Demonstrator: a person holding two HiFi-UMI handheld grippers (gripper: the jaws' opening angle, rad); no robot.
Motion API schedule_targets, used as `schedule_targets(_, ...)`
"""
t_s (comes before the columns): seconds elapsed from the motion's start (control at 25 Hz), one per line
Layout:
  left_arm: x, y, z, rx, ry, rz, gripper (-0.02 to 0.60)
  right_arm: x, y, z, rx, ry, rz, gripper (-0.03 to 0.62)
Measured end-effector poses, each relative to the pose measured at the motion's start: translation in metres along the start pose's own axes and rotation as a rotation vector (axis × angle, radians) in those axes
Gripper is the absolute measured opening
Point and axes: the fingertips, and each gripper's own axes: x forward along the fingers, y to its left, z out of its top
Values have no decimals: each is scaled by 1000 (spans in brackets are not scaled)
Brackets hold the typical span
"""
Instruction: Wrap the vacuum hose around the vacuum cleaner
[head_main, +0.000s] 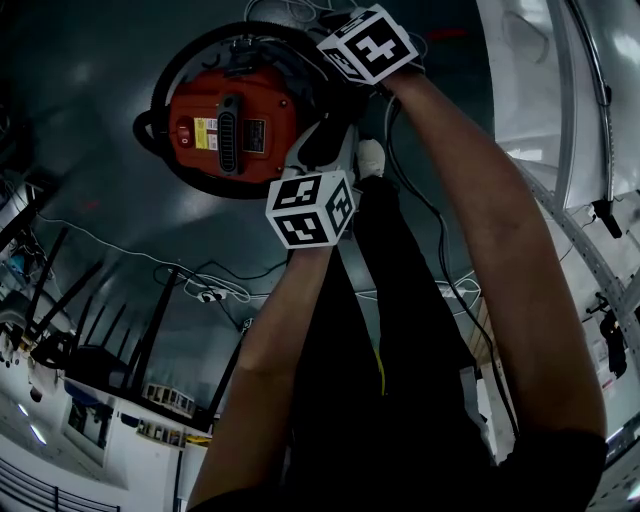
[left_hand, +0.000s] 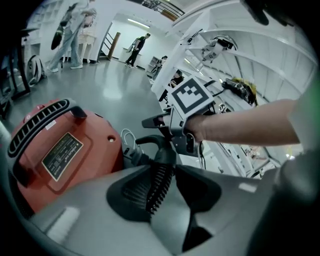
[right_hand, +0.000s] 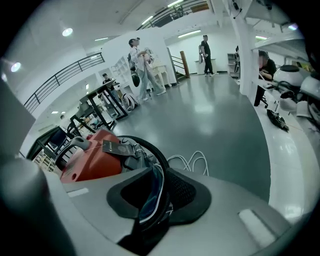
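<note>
Both claws are closed on the vacuum hose (left_hand: 160, 172). The left claw (left_hand: 160, 187) pinches its ribbed black length between the pads, and the right claw (right_hand: 156, 197) clamps a further stretch that curves off towards the machine. The red vacuum cleaner (head_main: 232, 125) stands on the grey floor (head_main: 120, 260) just ahead of the claws. From the head view, the hose already seems to ring most of its body. Judging by that, the wrap is well along. What remains is the last section, which is held between the two claws on the near side. It still needs to be laid against the body and its end settled. A white cable (right_hand: 192, 162) lies loose on the floor beside the vacuum cleaner.
</note>
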Motion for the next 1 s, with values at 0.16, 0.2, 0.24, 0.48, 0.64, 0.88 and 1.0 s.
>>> schedule_targets(0.16,2,1,3,21,-6,3,158,-4,-4,6,3,-51,-20,86)
schedule_targets(0.2,2,1,2,25,-4,2,158,-5,-4,7,5,-56,-20,86)
schedule_targets(0.24,1,1,1,26,-2,3,158,-7,-4,8,4,-56,-19,86)
schedule_targets(0.48,-4,-4,4,30,0,-5,158,-22,-11,19,10,-83,-37,80)
schedule_targets(0.64,-5,-7,9,28,-9,-11,155,-37,-17,25,9,-103,-45,64)
schedule_targets(0.88,-20,-15,17,15,-26,-36,144,-72,-19,21,59,-162,-87,0)
schedule_targets(1.0,-28,-17,21,8,-31,-35,133,-84,-15,13,92,-160,-97,-2)
